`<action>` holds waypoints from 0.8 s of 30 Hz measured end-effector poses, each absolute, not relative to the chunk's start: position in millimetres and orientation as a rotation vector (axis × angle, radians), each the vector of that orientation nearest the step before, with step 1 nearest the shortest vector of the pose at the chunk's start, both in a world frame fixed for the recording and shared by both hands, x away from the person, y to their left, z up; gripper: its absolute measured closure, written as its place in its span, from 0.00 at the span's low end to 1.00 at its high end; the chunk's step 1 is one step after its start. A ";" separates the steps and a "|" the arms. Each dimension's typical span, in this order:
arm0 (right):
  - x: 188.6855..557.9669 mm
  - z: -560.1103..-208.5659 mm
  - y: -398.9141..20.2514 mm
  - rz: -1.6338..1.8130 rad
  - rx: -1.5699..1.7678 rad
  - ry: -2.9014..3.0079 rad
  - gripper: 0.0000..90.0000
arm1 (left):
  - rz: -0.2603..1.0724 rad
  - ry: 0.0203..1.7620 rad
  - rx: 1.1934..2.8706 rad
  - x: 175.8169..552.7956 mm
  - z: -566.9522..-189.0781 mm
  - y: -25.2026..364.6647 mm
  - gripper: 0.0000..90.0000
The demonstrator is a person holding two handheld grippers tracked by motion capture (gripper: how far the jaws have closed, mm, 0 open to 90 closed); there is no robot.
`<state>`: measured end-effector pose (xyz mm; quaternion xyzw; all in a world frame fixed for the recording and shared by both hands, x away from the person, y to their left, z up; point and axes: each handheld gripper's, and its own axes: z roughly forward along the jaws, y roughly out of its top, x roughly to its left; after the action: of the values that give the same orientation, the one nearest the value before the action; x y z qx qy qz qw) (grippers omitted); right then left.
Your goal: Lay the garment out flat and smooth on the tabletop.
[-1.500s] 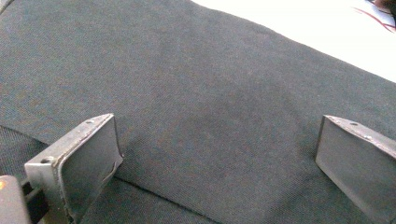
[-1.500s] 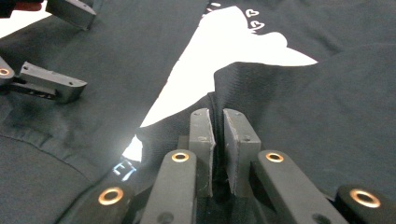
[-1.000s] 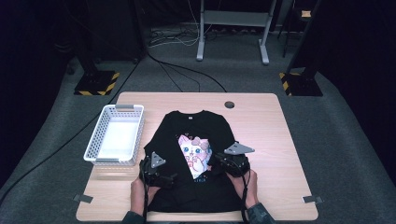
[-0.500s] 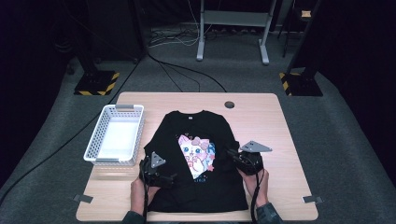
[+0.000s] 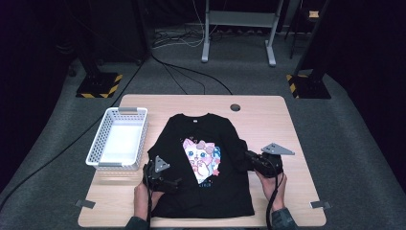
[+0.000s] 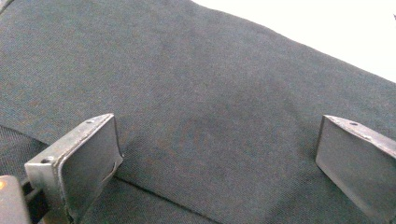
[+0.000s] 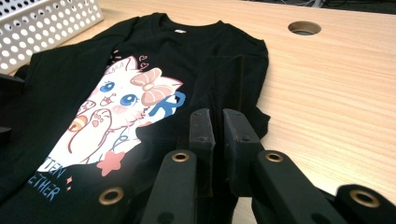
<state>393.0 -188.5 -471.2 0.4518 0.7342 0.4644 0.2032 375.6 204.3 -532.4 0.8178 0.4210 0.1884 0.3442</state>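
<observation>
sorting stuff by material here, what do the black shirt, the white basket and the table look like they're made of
Black shirt: soft knit fabric, likely cotton; matte, a fine weave shows in the left gripper view.
White basket: probably moulded plastic; stiff walls with even perforations.
Table: wood or wood-look laminate, pale with straight grain lines; which one is unclear.

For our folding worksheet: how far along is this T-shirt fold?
Done: the T-shirt lies flat, print up, on the table; its right sleeve looks tucked inward. In hand: left gripper open on the left side, right gripper shut at the right edge. Left: the remaining folds, perhaps then the basket.
</observation>
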 end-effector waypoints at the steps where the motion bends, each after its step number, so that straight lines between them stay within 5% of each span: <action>1: 392.8 -471.4 -190.1 1.294 1.261 2.048 0.92 | 0.490 1.094 2.124 375.6 -532.4 204.3 0.00; 24: 389.3 -489.1 -259.2 1.242 1.460 1.885 0.92 | 0.491 1.096 2.122 375.5 -532.4 204.3 0.00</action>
<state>389.3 -259.2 -489.1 0.5292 0.6833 0.4501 0.2246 375.5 204.3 -532.4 0.8171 0.4220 0.1890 0.3443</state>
